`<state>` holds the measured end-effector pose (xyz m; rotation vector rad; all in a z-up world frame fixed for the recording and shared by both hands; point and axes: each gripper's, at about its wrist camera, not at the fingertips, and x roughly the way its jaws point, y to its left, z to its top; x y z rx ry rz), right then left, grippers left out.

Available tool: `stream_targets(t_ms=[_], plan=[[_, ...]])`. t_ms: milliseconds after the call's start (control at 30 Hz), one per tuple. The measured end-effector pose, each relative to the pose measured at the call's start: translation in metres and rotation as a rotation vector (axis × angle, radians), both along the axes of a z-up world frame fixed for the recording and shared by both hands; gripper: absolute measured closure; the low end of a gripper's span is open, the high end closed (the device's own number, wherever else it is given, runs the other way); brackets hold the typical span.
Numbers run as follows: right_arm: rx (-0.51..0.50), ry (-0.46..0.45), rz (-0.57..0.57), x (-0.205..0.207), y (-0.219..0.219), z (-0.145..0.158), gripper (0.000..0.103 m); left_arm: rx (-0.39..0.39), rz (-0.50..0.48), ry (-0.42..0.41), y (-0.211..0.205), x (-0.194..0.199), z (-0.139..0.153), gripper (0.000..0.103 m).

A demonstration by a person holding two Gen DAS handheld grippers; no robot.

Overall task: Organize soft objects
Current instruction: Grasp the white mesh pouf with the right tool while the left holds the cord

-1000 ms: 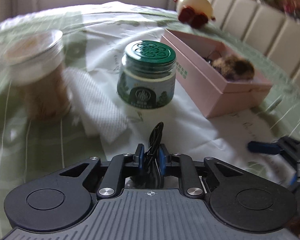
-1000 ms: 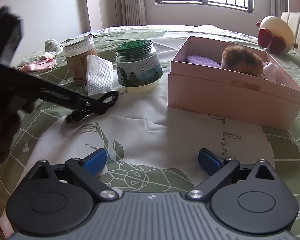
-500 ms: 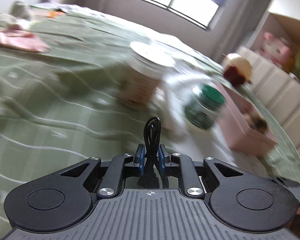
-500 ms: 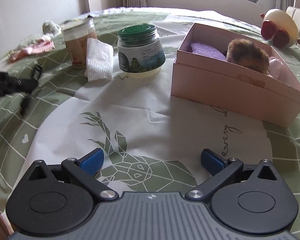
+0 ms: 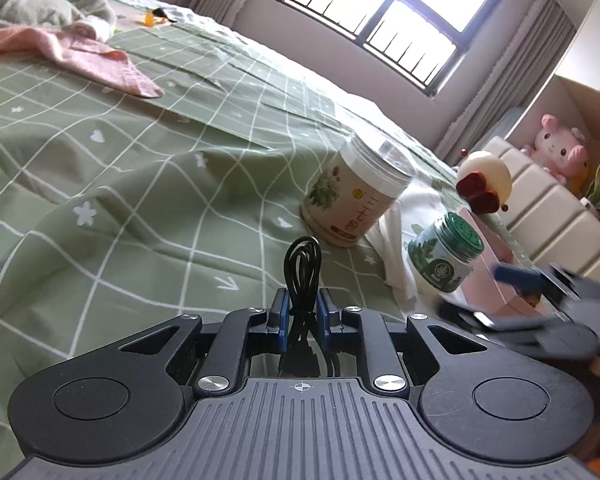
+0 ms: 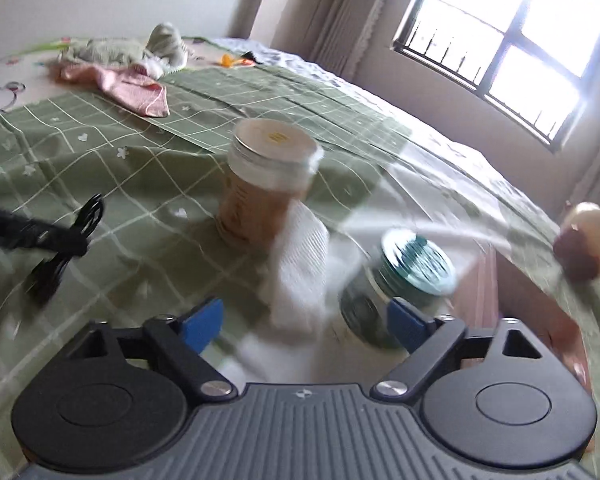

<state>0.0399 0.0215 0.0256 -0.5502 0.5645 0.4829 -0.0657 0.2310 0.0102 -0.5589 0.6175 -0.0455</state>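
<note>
Left hand-held gripper (image 5: 303,314) clamped on a coiled black cable (image 5: 302,264) above the green bedspread (image 5: 140,184), right hand-held gripper (image 6: 305,320) spread wide before the white folded cloth (image 6: 300,272), green-lidded jar (image 6: 408,276) beside it

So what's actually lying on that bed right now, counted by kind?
Jars: 2, the clear-lidded jar and the green-lidded jar
Loose cloths: 3, the pink cloth, the grey-green cloth, the white cloth
Boxes: 1, the pink box
Round toys: 1, the cream toy
Cables: 1, the black cable held in the left gripper
Total: 8
</note>
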Motion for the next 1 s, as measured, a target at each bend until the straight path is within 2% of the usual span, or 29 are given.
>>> stream_targets(t_ms=[167,233,300,367,400,433,533,667,867,1000], plan=[[-0.035,0.044,-0.018,0.034,0.037,-0.006,0.036,-0.021,0.006,-0.011,0.011,-0.004,-0.004,0.085],[-0.051,0.088,-0.047,0.052,0.046,-0.01,0.049,-0.029,0.004,-0.012,0.013,-0.004,-0.007,0.085],[-0.048,0.143,-0.073,0.067,0.048,-0.016,0.056,-0.031,0.003,-0.014,0.015,-0.004,-0.01,0.085],[-0.057,0.19,-0.097,0.078,0.048,-0.02,0.075,-0.034,0.005,-0.012,0.016,-0.001,-0.012,0.085],[-0.06,0.212,-0.108,0.083,0.047,-0.022,0.088,-0.033,0.007,-0.011,0.016,0.0,-0.013,0.085],[-0.05,0.234,-0.115,0.087,0.045,-0.021,0.092,-0.03,0.006,-0.012,0.016,0.002,-0.013,0.085],[0.007,0.256,-0.11,0.09,0.035,-0.002,0.095,-0.015,0.006,-0.028,0.018,0.01,-0.007,0.085],[0.079,0.196,-0.09,0.085,0.014,0.045,0.095,0.013,0.022,-0.077,0.024,0.03,0.017,0.086],[0.172,0.087,-0.066,0.082,-0.025,0.12,0.095,0.109,0.016,-0.184,0.016,0.08,0.087,0.091],[0.215,0.007,-0.076,0.078,-0.059,0.153,0.095,0.177,-0.046,-0.257,-0.02,0.106,0.137,0.091]])
